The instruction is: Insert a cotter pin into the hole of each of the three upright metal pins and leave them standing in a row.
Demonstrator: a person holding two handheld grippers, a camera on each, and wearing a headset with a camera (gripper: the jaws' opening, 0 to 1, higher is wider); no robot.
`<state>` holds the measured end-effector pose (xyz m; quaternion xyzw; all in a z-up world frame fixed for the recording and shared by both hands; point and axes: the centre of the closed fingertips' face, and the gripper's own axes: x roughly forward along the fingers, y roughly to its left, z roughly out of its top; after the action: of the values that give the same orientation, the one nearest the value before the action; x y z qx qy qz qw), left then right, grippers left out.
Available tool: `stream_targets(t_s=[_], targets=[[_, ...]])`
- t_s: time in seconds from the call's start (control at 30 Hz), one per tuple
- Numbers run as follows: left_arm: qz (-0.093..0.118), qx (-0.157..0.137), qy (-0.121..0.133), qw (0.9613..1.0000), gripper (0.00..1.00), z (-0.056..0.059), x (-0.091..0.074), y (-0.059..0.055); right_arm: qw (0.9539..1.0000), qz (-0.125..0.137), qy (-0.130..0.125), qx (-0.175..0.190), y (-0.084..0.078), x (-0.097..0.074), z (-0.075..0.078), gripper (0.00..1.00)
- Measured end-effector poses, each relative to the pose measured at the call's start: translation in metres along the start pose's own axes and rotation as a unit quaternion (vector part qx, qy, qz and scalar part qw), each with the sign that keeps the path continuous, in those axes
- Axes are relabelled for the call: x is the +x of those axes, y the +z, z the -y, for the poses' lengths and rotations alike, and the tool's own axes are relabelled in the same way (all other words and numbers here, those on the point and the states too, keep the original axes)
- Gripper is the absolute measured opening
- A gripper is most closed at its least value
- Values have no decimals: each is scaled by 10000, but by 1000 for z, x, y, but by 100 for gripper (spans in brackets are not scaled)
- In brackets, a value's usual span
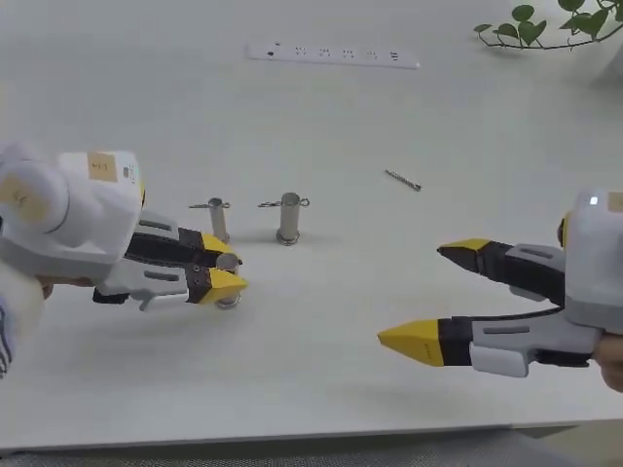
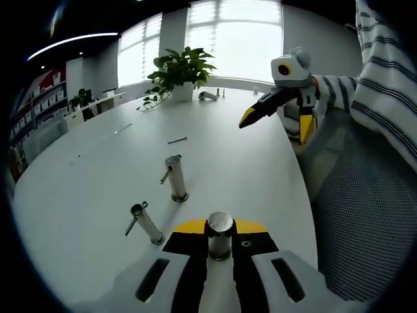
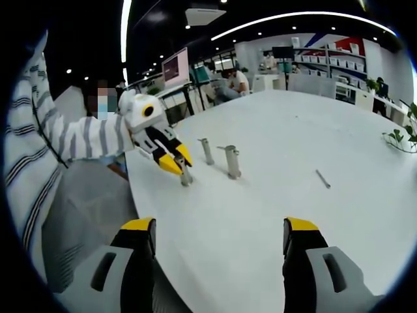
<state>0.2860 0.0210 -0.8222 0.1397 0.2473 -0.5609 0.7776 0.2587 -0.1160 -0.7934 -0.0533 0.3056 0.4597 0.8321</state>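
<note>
Nearest the person, the right hand-held gripper (image 1: 424,295) is hovering over the bare white worktop (image 1: 321,379) with its yellow-tipped jaws spread wide and nothing between them. To the left, the left hand-held gripper (image 1: 230,267) is closing its jaws narrowly on the third metal pin (image 2: 220,229), a plain, smooth grey cylinder with a rounded cap that is standing upright on its flared foot and is carrying no cotter pin that I can make out. Just beyond it, the two finished metal pins (image 1: 218,220) (image 1: 289,217) are standing upright near each other, each with a thin wire cotter pin poking sideways through its top. Farther back and to the right, well apart from the row, the loose cotter pin (image 1: 402,180) is lying flat on the worktop, a slim, shiny sliver of wire whose long axis is running diagonally from far-left to near-right in the head view. It is lying ahead of the open right hand-held gripper and somewhat to its left, so that one is probably the nearer and freer of the two for fetching it. Farthest off, a white power strip (image 1: 331,53) is resting along the back of the worktop and a leafy green plant (image 1: 555,24) is trailing in at the far right corner.
</note>
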Motion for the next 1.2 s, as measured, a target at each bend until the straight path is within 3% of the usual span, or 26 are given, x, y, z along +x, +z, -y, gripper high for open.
stream_targets(t_s=[0.53,0.93,1.2], targets=[[47,122,3,9999,12,4,0,0,10000,-9,32,9,-1,1,-1,81],[51,-158,-28,9999,13,4,1,-1,10000,-30,27,-6,-2,1,0,81],[-38,-267,-53,9996,24,6,-1,-8,10000,-28,4,-19,-1,1,3,81]])
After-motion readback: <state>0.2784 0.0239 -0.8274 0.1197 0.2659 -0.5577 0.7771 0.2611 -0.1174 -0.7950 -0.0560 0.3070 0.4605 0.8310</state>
